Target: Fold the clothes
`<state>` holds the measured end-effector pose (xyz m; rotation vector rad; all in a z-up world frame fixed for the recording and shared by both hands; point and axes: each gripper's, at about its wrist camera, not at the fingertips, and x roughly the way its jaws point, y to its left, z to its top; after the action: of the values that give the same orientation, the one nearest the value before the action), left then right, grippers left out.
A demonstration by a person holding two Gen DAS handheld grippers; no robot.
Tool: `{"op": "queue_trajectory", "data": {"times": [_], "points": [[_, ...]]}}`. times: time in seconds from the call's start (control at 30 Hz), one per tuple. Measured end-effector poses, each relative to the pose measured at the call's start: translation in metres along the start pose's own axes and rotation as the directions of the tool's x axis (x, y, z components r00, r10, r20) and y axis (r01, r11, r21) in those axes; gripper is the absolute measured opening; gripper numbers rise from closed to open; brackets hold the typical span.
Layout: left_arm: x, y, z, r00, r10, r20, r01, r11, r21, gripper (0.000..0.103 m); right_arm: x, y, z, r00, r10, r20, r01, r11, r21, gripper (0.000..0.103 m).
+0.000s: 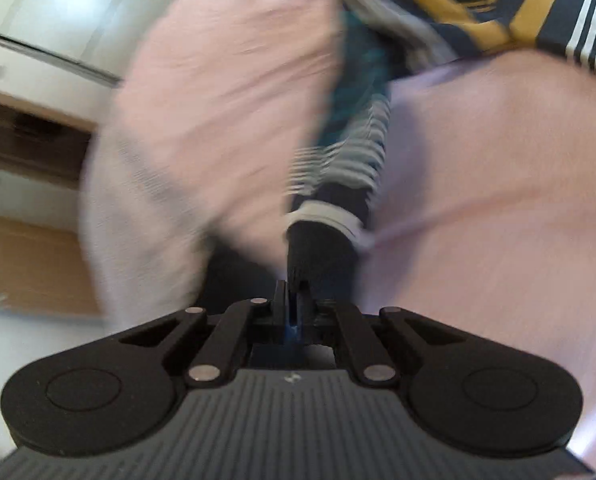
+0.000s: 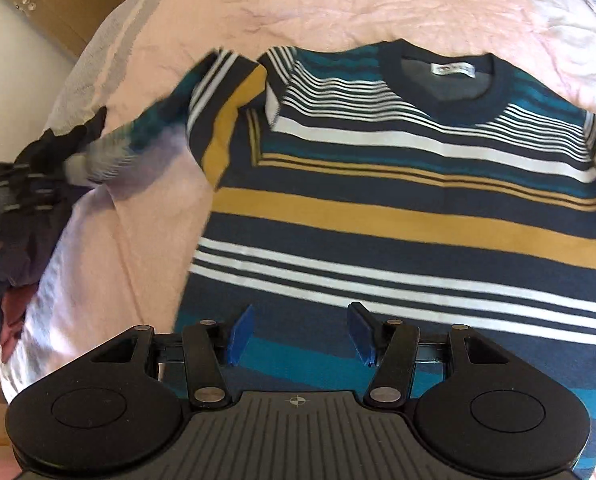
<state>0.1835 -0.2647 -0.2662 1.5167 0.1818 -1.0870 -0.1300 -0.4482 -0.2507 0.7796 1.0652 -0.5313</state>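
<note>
Folding has barely begun here: the navy sweater with white, teal and mustard stripes [image 2: 398, 208] lies face up and spread flat on the pale pink quilted bedspread [image 2: 338, 4], its round neck with the white label at the far side and its hem nearest your right hand. The body shows no crease or fold yet.

Your left gripper [image 1: 293, 292] has its jaws pinched together on the dark ribbed cuff [image 1: 322, 248] of the long striped sleeve [image 1: 346, 148]. In the right wrist view that sleeve [image 2: 169, 120] stretches out to the left, lifted off the bedspread and blurred, so I judge you are mid-swing with it, most likely carrying it toward the chest for the first fold.

Your right gripper [image 2: 302, 332] hovers over the lower teal and navy bands near the hem with its blue pads [image 2: 239, 336] standing well apart and nothing between them. Whether they touch the knit I cannot tell.

A heap of dark and maroon clothes [image 2: 9, 288] sits at the left edge of the bed, apparently waiting their turn.

What is left, as I read it: laying this sleeve across, bringing in the other sleeve, which runs out of view on the right, then folding the sides and doubling the body.
</note>
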Motion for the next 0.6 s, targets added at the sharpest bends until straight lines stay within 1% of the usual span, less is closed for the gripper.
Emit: {"op": "queue_trajectory", "data": {"times": [0.03, 0.07, 0.1, 0.2, 0.23, 0.27, 0.3, 0.33, 0.37, 0.43, 0.53, 0.57, 0.6], "points": [[-0.009, 0.018, -0.02, 0.999, 0.044, -0.032, -0.044, 0.999, -0.004, 0.002, 0.001, 0.004, 0.003, 1.0, 0.005, -0.001, -0.005, 1.0, 0.005, 0.055], [-0.016, 0.032, -0.037, 0.996, 0.067, -0.061, -0.068, 0.998, -0.013, 0.003, 0.003, 0.007, 0.006, 1.0, 0.017, 0.0, -0.017, 1.0, 0.008, 0.055], [-0.022, 0.041, -0.05, 0.994, 0.067, -0.081, -0.068, 0.997, -0.019, 0.003, 0.005, 0.011, 0.01, 1.0, 0.028, 0.001, -0.028, 1.0, 0.011, 0.055], [-0.033, 0.038, -0.074, 0.996, 0.015, -0.089, -0.015, 1.0, -0.003, 0.003, 0.019, 0.025, 0.016, 0.998, 0.065, -0.016, -0.065, 0.998, 0.015, 0.055], [-0.032, 0.036, -0.076, 0.994, -0.037, -0.104, 0.032, 0.998, -0.05, 0.003, 0.023, 0.03, 0.016, 0.997, 0.076, -0.023, -0.075, 0.997, 0.013, 0.055], [-0.029, 0.034, -0.077, 0.989, -0.095, -0.117, 0.082, 0.991, -0.107, 0.004, 0.029, 0.036, 0.017, 0.996, 0.088, -0.032, -0.088, 0.996, 0.005, 0.055], [-0.022, 0.036, -0.079, 0.977, -0.168, -0.128, 0.139, 0.968, -0.209, 0.004, 0.034, 0.041, 0.017, 0.995, 0.094, -0.043, -0.094, 0.996, -0.005, 0.055], [-0.015, 0.039, -0.081, 0.961, -0.244, -0.13, 0.193, 0.929, -0.317, 0.004, 0.039, 0.046, 0.016, 0.994, 0.1, -0.053, -0.101, 0.995, -0.014, 0.055], [-0.008, 0.041, -0.082, 0.947, -0.297, -0.122, 0.225, 0.886, -0.405, 0.004, 0.041, 0.05, 0.015, 0.993, 0.101, -0.062, -0.102, 0.994, -0.026, 0.055], [0.005, 0.049, -0.089, 0.92, -0.378, -0.105, 0.267, 0.8, -0.537, 0.004, 0.042, 0.057, 0.012, 0.992, 0.099, -0.073, -0.103, 0.994, -0.046, 0.055], [0.017, 0.071, -0.103, 0.879, -0.474, -0.059, 0.296, 0.636, -0.712, 0.007, 0.039, 0.058, 0.006, 0.993, 0.089, -0.074, -0.093, 0.994, -0.055, 0.055], [0.017, 0.078, -0.109, 0.874, -0.484, -0.051, 0.285, 0.594, -0.752, 0.008, 0.037, 0.057, 0.004, 0.994, 0.079, -0.074, -0.083, 0.995, -0.052, 0.055], [0.018, 0.085, -0.115, 0.873, -0.485, -0.054, 0.267, 0.567, -0.78, 0.008, 0.035, 0.057, 0.001, 0.995, 0.07, -0.074, -0.074, 0.996, -0.05, 0.055]]}}
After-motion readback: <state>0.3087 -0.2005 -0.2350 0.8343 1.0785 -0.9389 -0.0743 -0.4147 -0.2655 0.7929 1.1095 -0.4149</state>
